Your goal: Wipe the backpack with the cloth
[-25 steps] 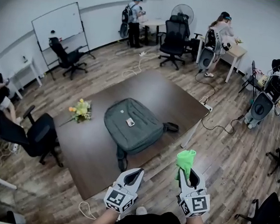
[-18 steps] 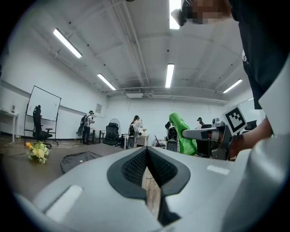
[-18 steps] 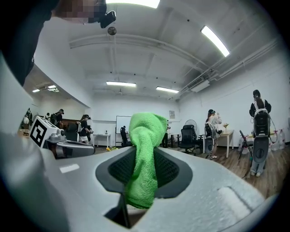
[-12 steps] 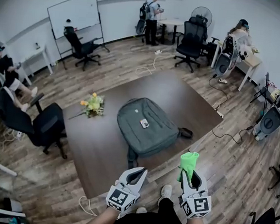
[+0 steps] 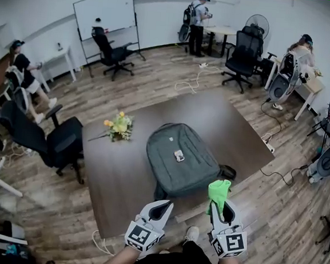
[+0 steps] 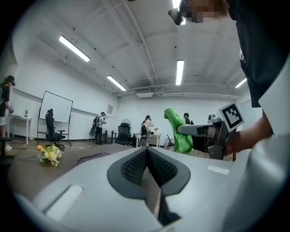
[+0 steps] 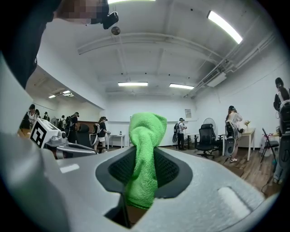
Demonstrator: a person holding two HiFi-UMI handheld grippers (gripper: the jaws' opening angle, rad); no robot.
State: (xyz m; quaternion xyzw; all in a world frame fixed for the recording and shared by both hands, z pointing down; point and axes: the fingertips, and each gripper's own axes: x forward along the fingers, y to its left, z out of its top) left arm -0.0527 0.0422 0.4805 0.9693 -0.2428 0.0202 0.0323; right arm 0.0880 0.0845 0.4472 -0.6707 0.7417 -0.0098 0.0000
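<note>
Dark brown table sits nearer mid-frame now; your right gripper pinches the fluffy green cloth near the grey fabric backpack, while your left gripper has its jaws pressed together, empty

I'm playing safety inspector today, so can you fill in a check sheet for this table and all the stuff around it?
Surface: dark brown table, wood floor around it.
Job's things: grey backpack lies flat on the table; green cloth is held off the table.
Clutter: flowers left of the backpack, apart from it.
Grippers: left gripper has its fingers together, empty; right gripper has its fingers shut on the cloth. Neither touches the backpack.
Cables: white cable on the floor beyond the table; power strip on the floor to the right.
Surroundings: office chair, whiteboard, people at other desks.
</note>
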